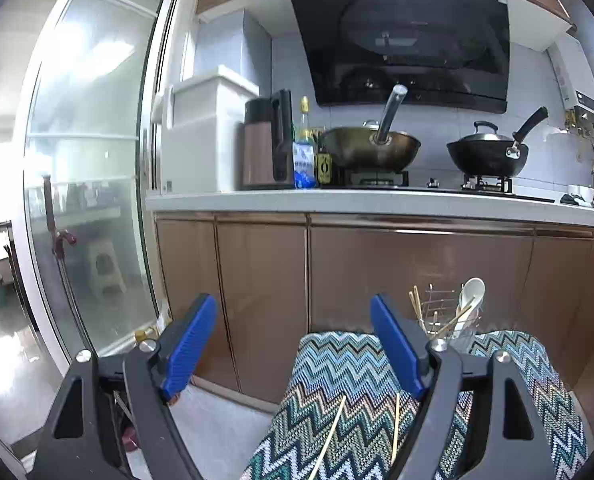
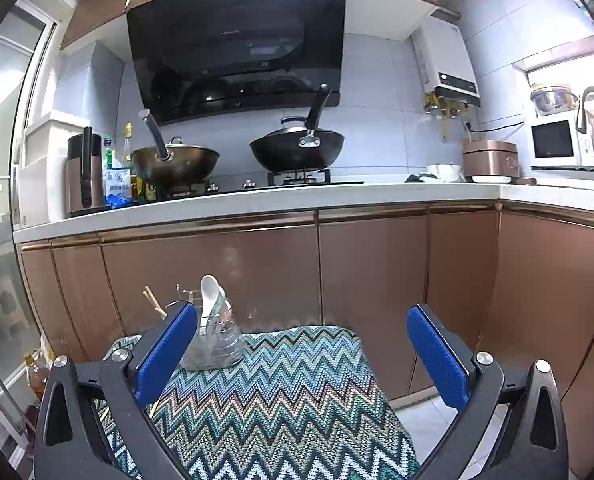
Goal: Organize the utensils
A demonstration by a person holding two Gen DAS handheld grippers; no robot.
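Zigzag-knit cloth [image 2: 281, 392] carries wire holder [image 2: 217, 336] (glossy white spoon [image 2: 208, 294] inside).

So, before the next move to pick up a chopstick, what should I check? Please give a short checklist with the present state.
1. Left gripper open and empty: ok.
2. Right gripper open and empty: ok.
3. Two loose chopsticks lie on the cloth, in view: ok.
4. Holder upright on the cloth: ok.
5. Room left in the holder beside the spoon: cannot tell.
6. Loose chopsticks lie apart, not crossed: ok.
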